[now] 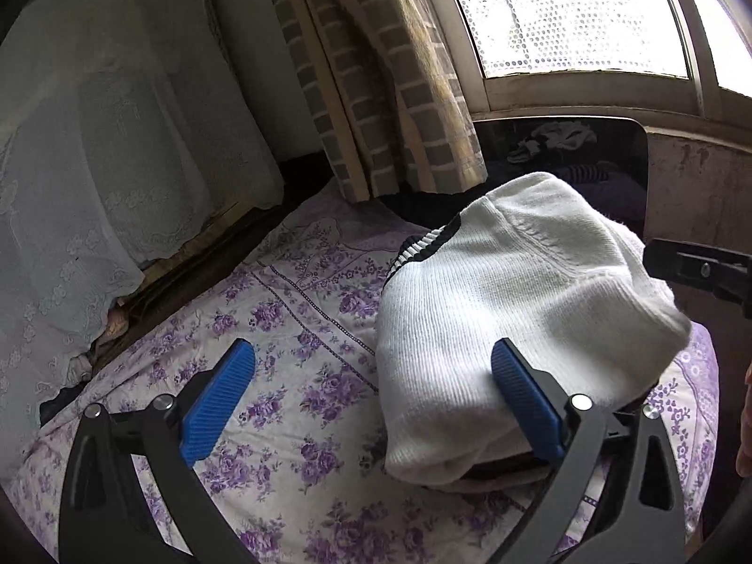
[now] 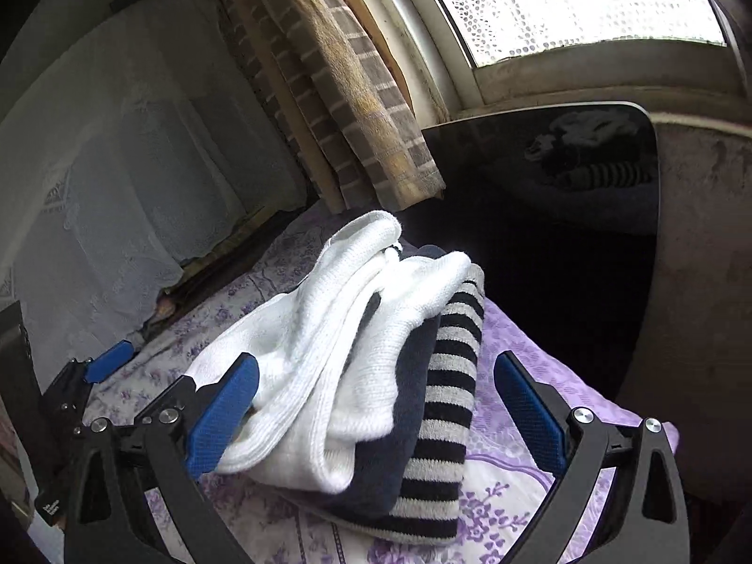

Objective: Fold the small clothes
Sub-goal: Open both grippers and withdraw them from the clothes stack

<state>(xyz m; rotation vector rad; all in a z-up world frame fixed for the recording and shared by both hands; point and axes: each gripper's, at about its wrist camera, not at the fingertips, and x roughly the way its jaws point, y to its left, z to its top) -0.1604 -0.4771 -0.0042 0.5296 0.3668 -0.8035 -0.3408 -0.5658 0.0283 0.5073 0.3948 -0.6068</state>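
Both my tongs spread wide over one small stack of knitwear on the floral bedsheet (image 1: 291,376).

My left gripper (image 1: 371,404) and right gripper (image 2: 376,413) pinch nothing (blue ribbed pads); near the sheet's right edge, one white ribbed knit (image 2: 329,352) tops one navy piece (image 2: 404,423) and one black-grey striped piece (image 2: 446,404), brick-patterned curtain (image 1: 376,94) beyond.

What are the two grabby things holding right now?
Nothing. The left gripper and the right gripper both have their jaws wide open beside the pile of small clothes on the flowery bedsheet.
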